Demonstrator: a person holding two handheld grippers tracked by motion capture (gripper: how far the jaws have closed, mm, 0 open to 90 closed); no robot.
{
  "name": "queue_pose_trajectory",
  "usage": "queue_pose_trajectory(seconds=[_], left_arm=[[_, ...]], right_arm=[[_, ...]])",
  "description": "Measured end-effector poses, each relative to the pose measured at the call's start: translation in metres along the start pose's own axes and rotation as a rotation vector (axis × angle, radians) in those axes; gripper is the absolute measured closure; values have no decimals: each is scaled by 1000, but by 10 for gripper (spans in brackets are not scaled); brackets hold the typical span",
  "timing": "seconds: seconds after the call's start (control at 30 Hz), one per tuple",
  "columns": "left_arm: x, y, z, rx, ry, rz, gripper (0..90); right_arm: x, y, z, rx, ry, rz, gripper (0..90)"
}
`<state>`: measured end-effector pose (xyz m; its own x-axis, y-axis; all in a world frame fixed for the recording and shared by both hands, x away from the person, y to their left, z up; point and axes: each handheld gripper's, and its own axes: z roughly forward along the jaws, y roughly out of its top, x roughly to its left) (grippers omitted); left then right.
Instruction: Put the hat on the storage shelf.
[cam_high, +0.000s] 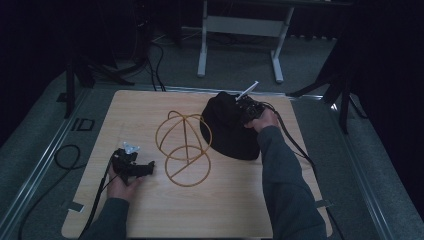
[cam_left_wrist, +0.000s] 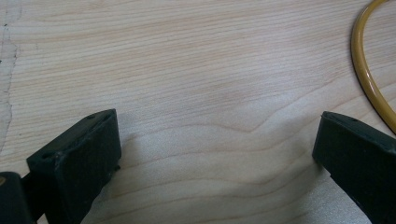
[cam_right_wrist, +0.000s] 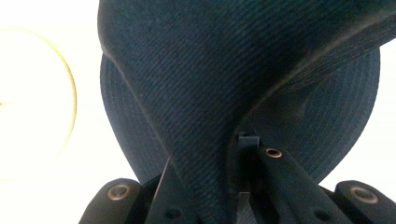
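Observation:
A dark navy cap (cam_high: 227, 131) lies on the wooden table (cam_high: 150, 205), right of centre. My right gripper (cam_high: 248, 111) is at the cap's far right side, shut on a fold of its cloth (cam_right_wrist: 205, 140); the brim shows behind the crown in the right gripper view. A yellow wire hat stand (cam_high: 182, 147), a dome over a ring base, stands just left of the cap. My left gripper (cam_high: 145, 169) rests low on the table at the left, jaws wide apart with bare wood between them; the stand's ring (cam_left_wrist: 366, 70) curves past its right fingertip (cam_left_wrist: 359, 149).
Black cables (cam_high: 67, 160) trail off the table's left side onto the grey floor. A white table frame (cam_high: 240, 35) stands beyond the far edge, with dark tripod legs (cam_high: 340, 95) at the right.

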<state>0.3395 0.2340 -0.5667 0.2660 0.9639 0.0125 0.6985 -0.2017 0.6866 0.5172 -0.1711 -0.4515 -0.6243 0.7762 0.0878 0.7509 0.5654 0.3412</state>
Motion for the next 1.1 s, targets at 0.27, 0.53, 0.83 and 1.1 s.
queue_pose_trajectory(seconds=[0.27,0.53,0.83,1.1], left_arm=[[0,0,0,0,0,0,13],[0,0,0,0,0,0,13],[0,0,0,-2,0,-2,13],[0,0,0,-5,1,-4,13]], right_arm=[[-3,-9,-15,-26,21,-16,865],[3,-13,-32,-35,10,-56,868],[15,-16,-50,-35,19,-118,871],[17,-18,-67,-73,42,-126,870]])
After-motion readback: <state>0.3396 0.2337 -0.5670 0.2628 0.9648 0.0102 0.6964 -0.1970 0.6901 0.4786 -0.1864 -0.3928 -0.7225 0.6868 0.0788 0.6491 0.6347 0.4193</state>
